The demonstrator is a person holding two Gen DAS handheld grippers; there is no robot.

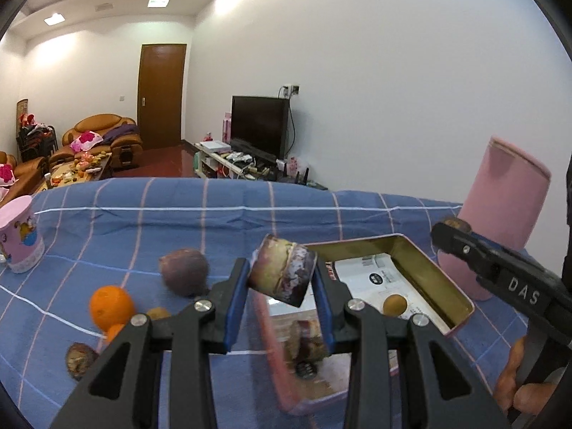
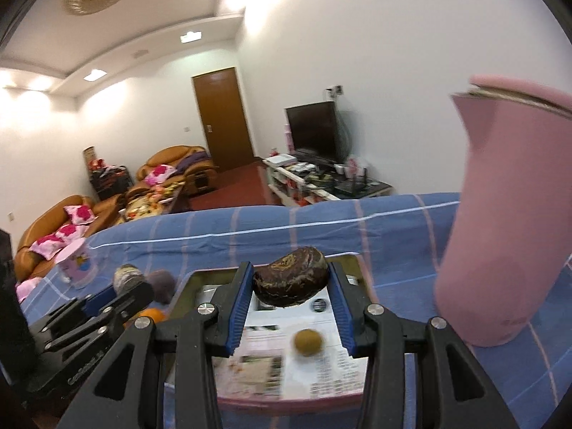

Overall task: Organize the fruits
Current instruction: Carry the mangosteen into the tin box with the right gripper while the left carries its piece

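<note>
Fruit clamped in each hand-held gripper — left (image 1: 280,275), right (image 2: 291,280) — above tin (image 1: 447,286).

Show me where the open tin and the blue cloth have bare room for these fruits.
Inside the tin, the paper lining is free on all sides of the small brown fruit. Blue cloth beyond the tin, from pink cup to pink container, is bare. Crowded: near-left, around the orange and purple fruit.

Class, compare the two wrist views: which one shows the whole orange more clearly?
The left wrist view. There the orange lies in full sight on the blue checked cloth, left of the left gripper. The right wrist view shows only an orange sliver behind the other gripper's black fingers.
</note>
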